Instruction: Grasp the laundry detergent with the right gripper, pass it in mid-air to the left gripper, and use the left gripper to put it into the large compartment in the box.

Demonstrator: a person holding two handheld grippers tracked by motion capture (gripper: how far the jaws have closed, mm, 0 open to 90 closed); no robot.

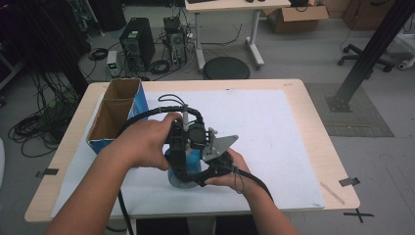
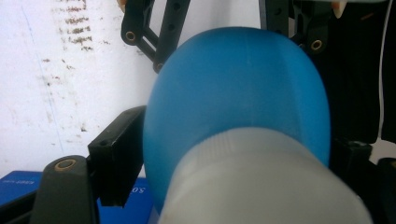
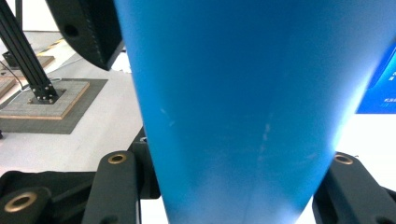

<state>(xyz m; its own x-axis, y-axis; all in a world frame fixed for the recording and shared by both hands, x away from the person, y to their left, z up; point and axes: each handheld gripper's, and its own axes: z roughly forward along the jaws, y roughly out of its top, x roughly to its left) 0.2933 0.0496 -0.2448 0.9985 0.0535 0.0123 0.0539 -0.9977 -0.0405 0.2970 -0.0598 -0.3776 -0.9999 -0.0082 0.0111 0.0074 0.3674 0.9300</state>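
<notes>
At the tabletop's (image 1: 303,147) ten o'clock stands an open cardboard box (image 1: 113,115). Near six o'clock, the left gripper (image 1: 182,159) straddles the blue bottle's (image 1: 188,164) white cap; whether it presses, I cannot tell. The right gripper (image 1: 203,176) clamps the bottle's body.

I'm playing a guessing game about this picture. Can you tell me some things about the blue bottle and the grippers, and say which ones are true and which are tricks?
1. The blue bottle stands on the white mat. True.
2. The right gripper is shut on the bottle's body. True.
3. The bottle's cap is red. False: it is white.
4. The cardboard box sits at the table's right side. False: it is at the left.
5. The left gripper comes at the bottle's top, by the cap. True.
</notes>
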